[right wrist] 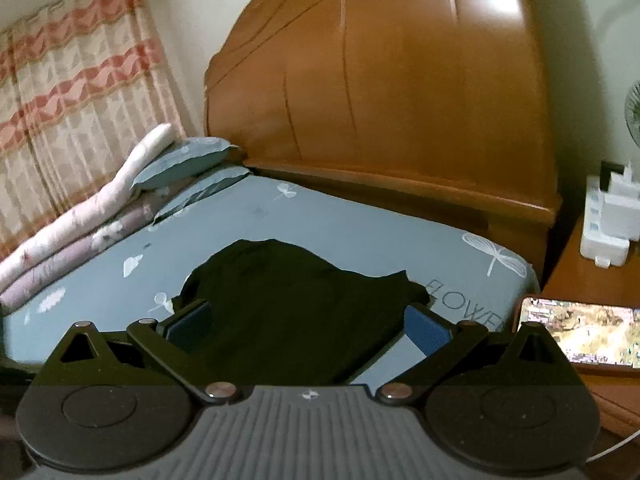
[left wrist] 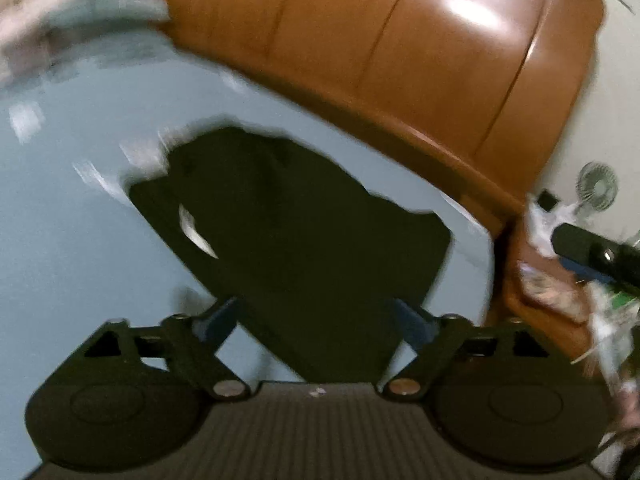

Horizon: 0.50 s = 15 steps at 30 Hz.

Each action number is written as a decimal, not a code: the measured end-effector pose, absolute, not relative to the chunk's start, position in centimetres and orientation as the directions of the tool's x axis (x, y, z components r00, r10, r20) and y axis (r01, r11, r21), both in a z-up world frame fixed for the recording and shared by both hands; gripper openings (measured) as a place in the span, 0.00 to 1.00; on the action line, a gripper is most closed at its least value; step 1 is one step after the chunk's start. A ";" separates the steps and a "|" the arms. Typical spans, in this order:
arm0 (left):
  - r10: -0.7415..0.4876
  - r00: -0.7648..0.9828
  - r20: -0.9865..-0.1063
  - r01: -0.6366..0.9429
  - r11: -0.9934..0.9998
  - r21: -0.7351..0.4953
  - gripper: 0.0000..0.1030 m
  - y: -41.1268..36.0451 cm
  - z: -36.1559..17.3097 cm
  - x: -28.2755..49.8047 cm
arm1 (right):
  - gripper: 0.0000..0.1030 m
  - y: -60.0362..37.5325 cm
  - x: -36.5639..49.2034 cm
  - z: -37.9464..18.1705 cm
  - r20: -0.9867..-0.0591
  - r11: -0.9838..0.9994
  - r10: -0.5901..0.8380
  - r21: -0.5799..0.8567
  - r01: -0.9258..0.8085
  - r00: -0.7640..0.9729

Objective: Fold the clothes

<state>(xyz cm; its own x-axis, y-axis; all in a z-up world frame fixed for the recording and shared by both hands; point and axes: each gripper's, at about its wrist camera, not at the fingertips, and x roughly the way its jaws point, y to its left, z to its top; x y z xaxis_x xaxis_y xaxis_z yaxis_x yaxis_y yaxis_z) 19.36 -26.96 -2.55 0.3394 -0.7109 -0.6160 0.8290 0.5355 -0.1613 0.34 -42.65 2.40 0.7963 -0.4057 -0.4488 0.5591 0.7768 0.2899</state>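
Glossy orange-brown wooden headboard rises at head of my bed. Grey-blue bedsheet with white dragonfly print covers mattress. Grey-blue pillows and rolled pink floral quilt stack by pink-striped lace curtain. Lit phone lies on wooden nightstand, white charger block behind it.

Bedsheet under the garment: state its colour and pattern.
Grey-blue bedsheet with white dragonfly and flower prints; clearest in the right wrist view.

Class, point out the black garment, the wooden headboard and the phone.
black garment (right wrist: 288, 300), right wrist view, middle of the cloth
wooden headboard (right wrist: 400, 92), right wrist view, centre panel
phone (right wrist: 580, 332), right wrist view, lit screen
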 end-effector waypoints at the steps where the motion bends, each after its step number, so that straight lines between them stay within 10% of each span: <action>1: -0.707 0.390 -0.590 0.830 0.547 -0.108 0.95 -26.3 -2.0 18.7 | 1.00 -42.2 0.6 2.5 -0.454 0.780 -0.406 0.280 0.559 0.793; 7: -0.677 0.585 -0.447 0.787 0.607 0.110 0.99 -22.5 0.0 15.0 | 1.00 -39.5 2.0 2.2 -0.503 0.801 -0.428 0.174 0.573 0.751; 15: -0.688 0.539 -0.486 0.770 0.637 -0.048 0.99 -18.2 -0.8 14.2 | 1.00 -35.8 3.2 0.8 -0.559 0.821 -0.452 0.043 0.569 0.695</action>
